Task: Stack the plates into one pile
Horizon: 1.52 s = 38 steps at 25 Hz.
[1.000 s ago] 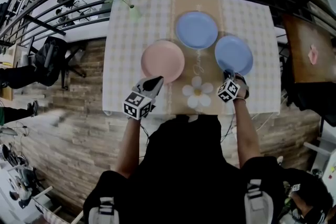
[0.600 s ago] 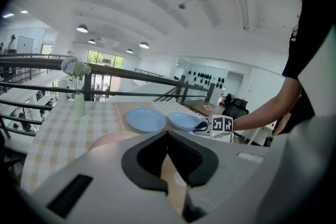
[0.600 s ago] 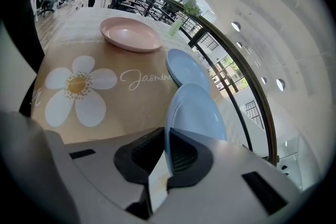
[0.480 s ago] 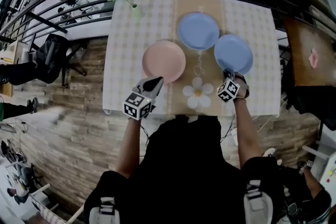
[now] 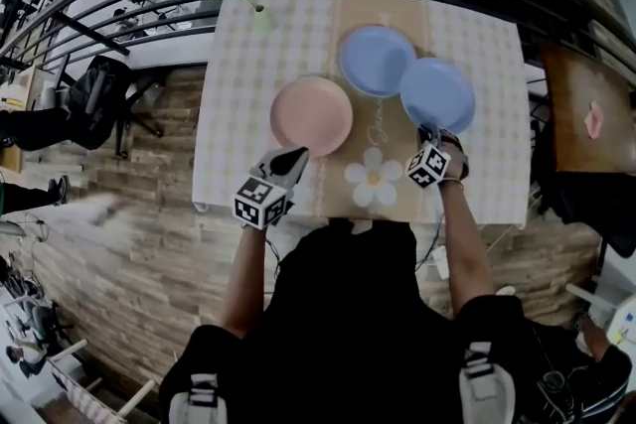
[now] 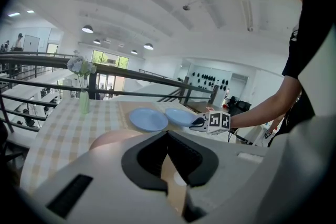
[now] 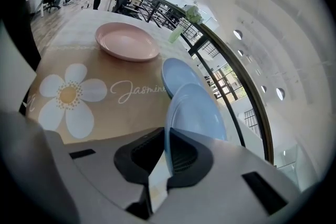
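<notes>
Right gripper view: "Jasmine" runner (image 7: 121,107), right tongs (image 7: 165,162) gripping blue plate (image 7: 197,113); left tongs (image 6: 168,152) closed

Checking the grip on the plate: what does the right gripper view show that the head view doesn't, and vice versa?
Only the right gripper view: the right gripper with its jaws shut on the rim of the near blue plate. Only the head view: that gripper's marker cube and the arm holding it. Both: the near blue plate, the far blue plate, the pink plate and the daisy print.
</notes>
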Each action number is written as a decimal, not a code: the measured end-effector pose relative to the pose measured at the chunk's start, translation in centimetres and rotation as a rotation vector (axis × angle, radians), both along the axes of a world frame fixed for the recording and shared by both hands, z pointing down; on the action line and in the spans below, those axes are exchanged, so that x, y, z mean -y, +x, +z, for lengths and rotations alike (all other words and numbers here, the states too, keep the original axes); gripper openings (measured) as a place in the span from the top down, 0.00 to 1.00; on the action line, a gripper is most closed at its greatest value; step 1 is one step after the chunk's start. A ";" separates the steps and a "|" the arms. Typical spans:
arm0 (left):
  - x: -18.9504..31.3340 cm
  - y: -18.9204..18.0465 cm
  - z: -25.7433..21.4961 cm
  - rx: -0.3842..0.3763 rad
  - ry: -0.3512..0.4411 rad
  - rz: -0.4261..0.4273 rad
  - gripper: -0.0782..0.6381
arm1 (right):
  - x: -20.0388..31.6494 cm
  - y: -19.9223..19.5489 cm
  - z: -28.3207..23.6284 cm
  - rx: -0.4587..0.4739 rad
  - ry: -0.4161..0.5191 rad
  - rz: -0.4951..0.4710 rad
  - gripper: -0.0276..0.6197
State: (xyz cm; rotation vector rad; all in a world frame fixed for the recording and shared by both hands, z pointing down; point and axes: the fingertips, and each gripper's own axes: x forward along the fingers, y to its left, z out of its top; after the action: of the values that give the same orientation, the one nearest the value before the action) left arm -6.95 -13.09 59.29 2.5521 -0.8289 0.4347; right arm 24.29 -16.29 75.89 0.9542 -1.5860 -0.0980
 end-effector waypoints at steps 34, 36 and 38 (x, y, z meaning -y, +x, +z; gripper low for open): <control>-0.7 -3.2 0.9 0.014 -0.019 -0.109 0.89 | 6.8 -5.8 -2.1 -0.001 0.052 -0.149 0.93; -0.7 -3.3 1.1 0.015 -0.023 -0.113 0.89 | 7.1 -6.0 -1.9 -0.003 0.050 -0.156 0.93; -0.7 -3.3 1.2 0.015 -0.028 -0.116 0.89 | 7.3 -6.1 -1.7 -0.006 0.048 -0.162 0.93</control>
State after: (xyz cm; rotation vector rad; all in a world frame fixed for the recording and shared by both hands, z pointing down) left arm -10.28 -12.39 60.50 2.4629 -0.9643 0.4255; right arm 18.22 -23.62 74.23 0.8602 -1.6600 -0.2520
